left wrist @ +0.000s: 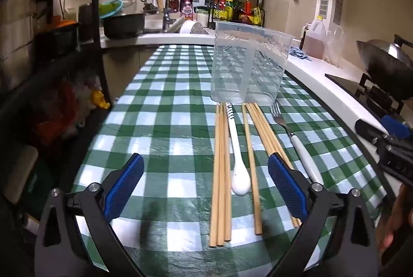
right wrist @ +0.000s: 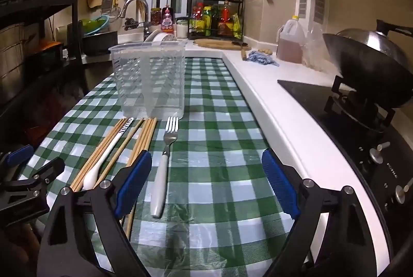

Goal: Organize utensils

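A clear plastic two-compartment utensil holder (left wrist: pixel 247 68) (right wrist: pixel 151 80) stands upright and empty on the green checked tablecloth (left wrist: pixel 167 122) (right wrist: pixel 219 148). In front of it lie several wooden chopsticks (left wrist: pixel 220 173) (right wrist: pixel 144 137), a white spoon (left wrist: pixel 238 168) (right wrist: pixel 103 163) with a striped handle, and a white-handled fork (left wrist: pixel 296 142) (right wrist: pixel 164 163). My left gripper (left wrist: pixel 205 173) is open and empty, low over the chopsticks and spoon. My right gripper (right wrist: pixel 206 171) is open and empty, with the fork just inside its left finger.
A white countertop (right wrist: pixel 271 106) runs along the right with a black stove (right wrist: pixel 361 127), a wok (right wrist: pixel 369 65), an oil jug (right wrist: pixel 290 42) and a blue cloth (right wrist: pixel 262 58). A sink and spice rack (left wrist: pixel 237 6) stand at the back. Dark shelving (left wrist: pixel 51 44) stands on the left.
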Available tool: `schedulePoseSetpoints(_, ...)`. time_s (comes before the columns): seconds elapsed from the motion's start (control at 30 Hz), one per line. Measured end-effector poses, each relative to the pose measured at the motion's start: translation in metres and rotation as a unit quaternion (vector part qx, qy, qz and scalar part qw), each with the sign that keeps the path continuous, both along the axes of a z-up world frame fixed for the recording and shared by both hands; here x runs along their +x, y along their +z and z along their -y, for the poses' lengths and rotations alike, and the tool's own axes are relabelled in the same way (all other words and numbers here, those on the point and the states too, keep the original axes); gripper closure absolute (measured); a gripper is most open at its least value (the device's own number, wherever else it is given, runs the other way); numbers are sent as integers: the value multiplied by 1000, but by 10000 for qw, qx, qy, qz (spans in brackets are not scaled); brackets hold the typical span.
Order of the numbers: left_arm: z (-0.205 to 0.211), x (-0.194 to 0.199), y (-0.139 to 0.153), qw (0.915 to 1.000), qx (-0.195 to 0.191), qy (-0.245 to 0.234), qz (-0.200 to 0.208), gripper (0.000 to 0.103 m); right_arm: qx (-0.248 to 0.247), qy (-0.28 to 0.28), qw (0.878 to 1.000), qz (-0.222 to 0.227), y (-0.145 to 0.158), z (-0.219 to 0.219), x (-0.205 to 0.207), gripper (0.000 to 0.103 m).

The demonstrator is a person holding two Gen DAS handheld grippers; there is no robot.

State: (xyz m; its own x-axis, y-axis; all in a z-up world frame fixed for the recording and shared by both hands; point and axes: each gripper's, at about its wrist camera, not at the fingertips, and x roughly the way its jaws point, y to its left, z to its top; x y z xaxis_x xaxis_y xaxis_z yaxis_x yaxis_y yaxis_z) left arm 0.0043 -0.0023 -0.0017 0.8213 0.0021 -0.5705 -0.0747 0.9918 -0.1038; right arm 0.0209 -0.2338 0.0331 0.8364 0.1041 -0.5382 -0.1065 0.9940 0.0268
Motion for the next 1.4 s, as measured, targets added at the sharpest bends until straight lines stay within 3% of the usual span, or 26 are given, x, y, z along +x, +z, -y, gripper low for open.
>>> schedulePoseSetpoints(0.17,2,-5,1,10000,39,-71,0,15,-23,-30,9996,-280,-9,-7,5,17)
schedulePoseSetpoints(1.4,7,-10,1,9997,-53,-241,-1,17,-192,-107,9990,-381,-13,-11,5,17)
